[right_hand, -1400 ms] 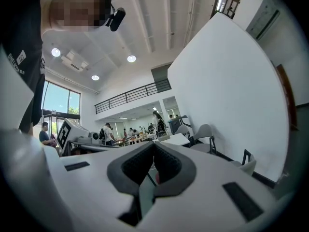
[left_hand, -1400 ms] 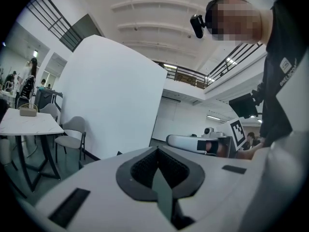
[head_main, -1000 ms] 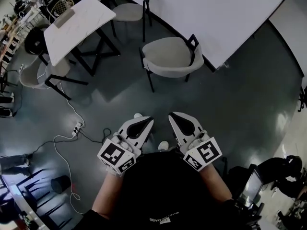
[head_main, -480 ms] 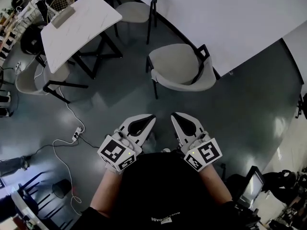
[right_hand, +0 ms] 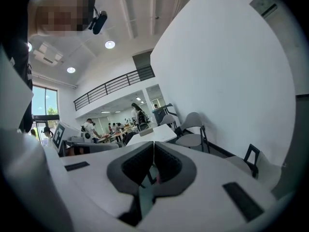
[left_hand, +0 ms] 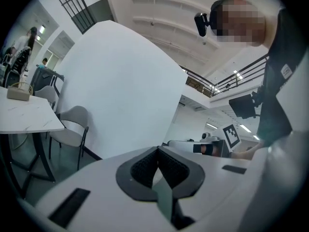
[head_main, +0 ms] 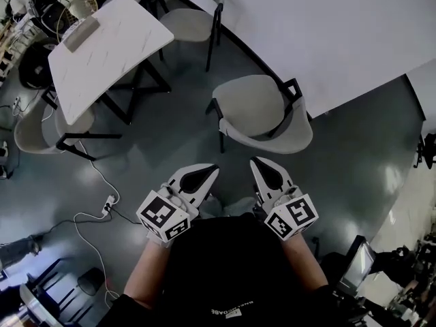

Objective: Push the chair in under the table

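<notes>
My left gripper (head_main: 208,170) and right gripper (head_main: 256,162), low in frame, have their fingers closed on nothing. The chair (head_main: 253,106) stands at centre, just beside the white desk (head_main: 340,33) at upper right. I'd set both tips evenly on the backrest and push straight.

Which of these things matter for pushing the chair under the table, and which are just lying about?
Job, probably: nearest chair, white table, left tongs and right tongs, both shut, empty.
Lying about: floor cable, power strip, box on that table, far chair, left chair.
</notes>
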